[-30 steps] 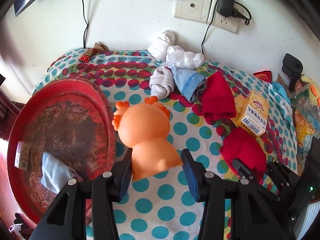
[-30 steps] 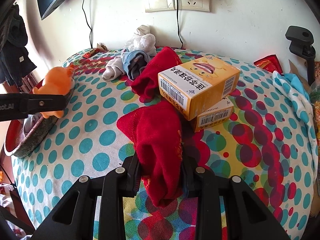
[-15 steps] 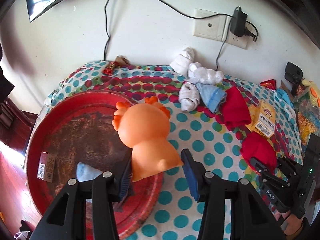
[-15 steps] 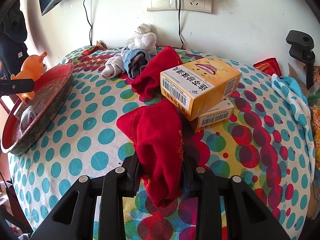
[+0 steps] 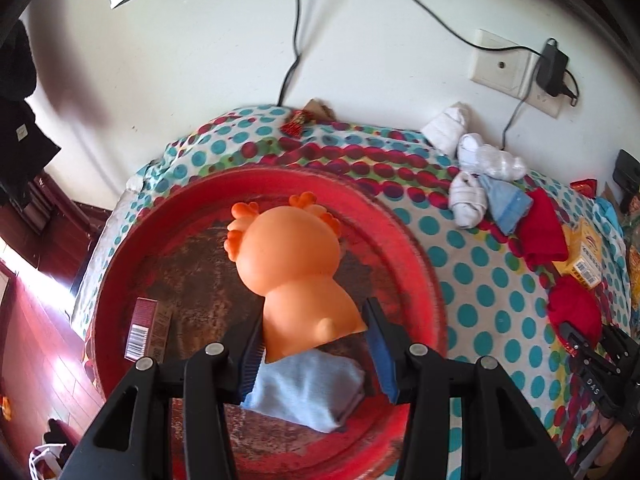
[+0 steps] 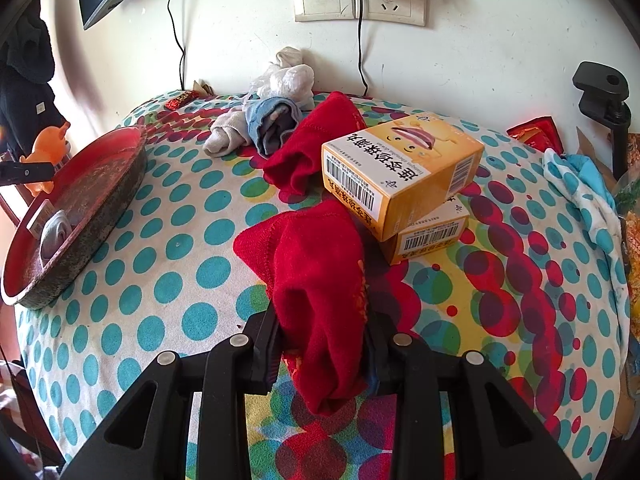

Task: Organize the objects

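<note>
Atop the dotted tablecloth [image 6: 168, 240], left fingers [image 5: 250, 354] clamp an orange toy [image 5: 288, 272]; right fingers [image 6: 267, 350] pinch a red sock [image 6: 316, 276].

The near portion of the red tray [image 5: 404, 248] ran behind the left gripper's [image 5: 316, 346] frame and was blurred along its lower right rim. The light blue cloth [image 5: 308, 388] lay partly under the orange toy [image 5: 288, 264], its near corner hidden by the left pad. The small carton's [image 5: 142, 328] print was too small to read. In the right wrist view, the red sock's [image 6: 316, 280] lower end was covered by the right gripper's [image 6: 322, 350] fingers, and the lower yellow box [image 6: 432, 236] was mostly concealed by the upper yellow box [image 6: 400, 172]. The orange toy there was cut off by the left edge.
</note>
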The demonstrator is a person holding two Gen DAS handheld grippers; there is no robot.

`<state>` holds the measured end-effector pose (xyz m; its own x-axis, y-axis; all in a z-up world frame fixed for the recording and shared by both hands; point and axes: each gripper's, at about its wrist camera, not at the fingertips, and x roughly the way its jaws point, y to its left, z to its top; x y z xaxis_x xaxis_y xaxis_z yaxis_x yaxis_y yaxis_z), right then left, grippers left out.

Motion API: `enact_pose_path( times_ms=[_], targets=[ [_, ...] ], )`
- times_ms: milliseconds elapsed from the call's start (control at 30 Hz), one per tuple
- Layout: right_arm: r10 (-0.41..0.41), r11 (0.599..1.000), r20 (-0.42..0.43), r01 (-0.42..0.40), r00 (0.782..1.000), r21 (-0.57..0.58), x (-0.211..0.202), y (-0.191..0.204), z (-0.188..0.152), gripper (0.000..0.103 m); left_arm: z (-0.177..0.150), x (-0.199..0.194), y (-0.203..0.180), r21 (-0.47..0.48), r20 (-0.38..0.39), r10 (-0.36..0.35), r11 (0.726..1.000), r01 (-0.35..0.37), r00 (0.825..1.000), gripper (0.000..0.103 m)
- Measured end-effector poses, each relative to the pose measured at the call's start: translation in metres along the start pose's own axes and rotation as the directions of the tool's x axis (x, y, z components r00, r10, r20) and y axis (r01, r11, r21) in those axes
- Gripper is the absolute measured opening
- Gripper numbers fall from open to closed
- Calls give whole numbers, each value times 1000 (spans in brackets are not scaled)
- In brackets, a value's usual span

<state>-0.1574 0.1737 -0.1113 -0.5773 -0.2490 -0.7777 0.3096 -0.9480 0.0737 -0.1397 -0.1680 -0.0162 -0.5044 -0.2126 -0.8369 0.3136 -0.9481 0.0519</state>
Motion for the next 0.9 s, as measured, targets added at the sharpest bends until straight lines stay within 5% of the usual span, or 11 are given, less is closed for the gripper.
enact_pose_path(
  times_ms=[467,900],
  targets=[
    [-25,1000,-3,25,1000,-12,0,5,0,30,4,23,68,-34,-34,95,995,-96,995,48],
    [-40,999,-5,40,999,-14,0,6,1,30,2,54,113,-55,-82,85,994,-90,993,48]
  ],
)
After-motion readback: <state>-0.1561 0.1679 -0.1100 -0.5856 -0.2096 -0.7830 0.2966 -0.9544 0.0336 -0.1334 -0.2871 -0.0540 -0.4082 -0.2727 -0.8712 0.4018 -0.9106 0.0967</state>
